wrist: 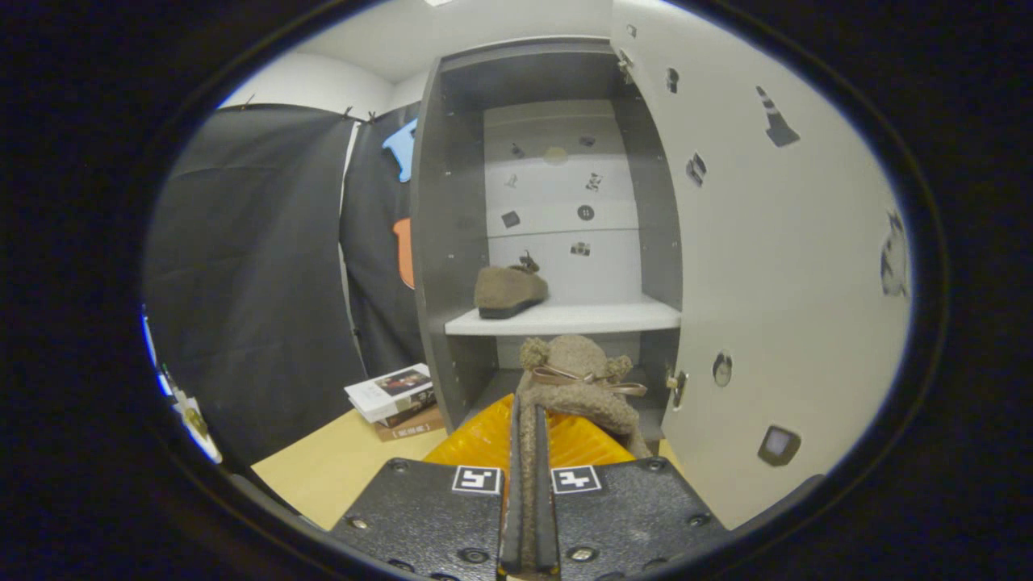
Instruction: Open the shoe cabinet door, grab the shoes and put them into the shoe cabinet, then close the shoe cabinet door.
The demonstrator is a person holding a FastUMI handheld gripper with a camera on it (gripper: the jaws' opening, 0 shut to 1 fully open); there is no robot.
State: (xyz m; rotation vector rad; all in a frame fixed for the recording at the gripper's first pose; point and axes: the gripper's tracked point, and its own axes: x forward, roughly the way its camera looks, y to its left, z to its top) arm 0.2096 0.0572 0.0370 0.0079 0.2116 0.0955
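Gripper view, facing an open shoe cabinet (452,242): at the far left hangs the booth's black cloth wall (258,266), and below it a small stack of books (395,399) lies on the pale wooden floor (323,472) just beside the cabinet's left side panel. Inside, one brown shoe (508,289) already sits on the white shelf (565,319), toward its left end, toe pointing right. Just ahead of the camera, the gripper (529,452) has its two fingers closed tight on the fuzzy collar of the second shoe (577,379), a brown slipper with pompoms and a ribbon bow, held up in front of the lower compartment with the shelf edge just above it. To the right, the white cabinet door (775,266) stands swung wide, dotted with small stickers. By these signs the task looks well past halfway: door opened, first shoe stowed, second shoe in hand. Still to come, apparently, are setting this shoe inside, letting go, and swinging the door shut.
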